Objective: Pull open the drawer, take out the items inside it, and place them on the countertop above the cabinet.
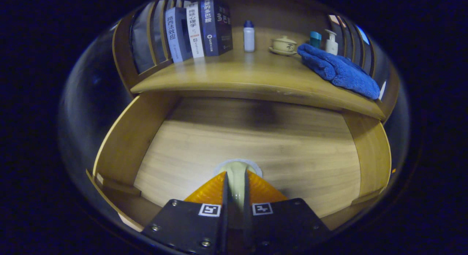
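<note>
Holding a pale cream item (237,180) between them, the tongs (236,182) hang over the open drawer (252,145), both fingers (210,191) drawn close and pressing on the item's sides. What the item is cannot be told; it is rounded at the top, narrow lower down, with a whitish rim behind it. It sits above the front part of the drawer floor, whether touching the wood or lifted cannot be told

Drawer pulled well out, wooden floor bare around the item, side walls (124,145) standing left and right

Bench (234,74) above the drawer, beyond the tongs, carrying:
- three books (199,28) upright at the left rear, leaning against the slatted side rail (146,39)
- white bottle with blue cap (249,36) upright near the middle rear
- small lidded cup on a saucer (283,45) just right of the bottle
- blue towel (338,70) crumpled along the right side, reaching toward the front edge
- teal container (315,39) and white pump bottle (331,43) behind the towel, near each other

Slatted rail (356,43) also at the right rear
</note>
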Demonstrator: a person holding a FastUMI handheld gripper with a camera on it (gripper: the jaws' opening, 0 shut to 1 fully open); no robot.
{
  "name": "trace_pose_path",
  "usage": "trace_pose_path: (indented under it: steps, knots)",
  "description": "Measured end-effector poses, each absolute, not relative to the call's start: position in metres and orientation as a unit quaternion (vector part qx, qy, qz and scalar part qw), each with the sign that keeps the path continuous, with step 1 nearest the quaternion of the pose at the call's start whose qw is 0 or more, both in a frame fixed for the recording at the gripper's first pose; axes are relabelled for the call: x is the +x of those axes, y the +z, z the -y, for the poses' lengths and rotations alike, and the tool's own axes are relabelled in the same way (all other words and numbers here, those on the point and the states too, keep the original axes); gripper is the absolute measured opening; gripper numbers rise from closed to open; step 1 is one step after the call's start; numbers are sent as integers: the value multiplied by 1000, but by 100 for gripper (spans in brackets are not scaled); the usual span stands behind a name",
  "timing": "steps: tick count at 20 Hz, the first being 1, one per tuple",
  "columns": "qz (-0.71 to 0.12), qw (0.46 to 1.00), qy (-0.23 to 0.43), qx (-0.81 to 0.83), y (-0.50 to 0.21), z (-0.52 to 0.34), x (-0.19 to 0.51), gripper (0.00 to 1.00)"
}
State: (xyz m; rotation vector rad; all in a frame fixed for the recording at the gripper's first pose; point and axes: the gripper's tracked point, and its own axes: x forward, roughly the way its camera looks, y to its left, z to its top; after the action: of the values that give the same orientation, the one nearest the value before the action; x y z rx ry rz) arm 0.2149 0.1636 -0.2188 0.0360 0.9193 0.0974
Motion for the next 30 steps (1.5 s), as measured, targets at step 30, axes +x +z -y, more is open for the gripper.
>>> trace_pose_path:
  steps: [30]
  knots:
    - [-250, 968, -12, 10, -83, -128, 351, 17]
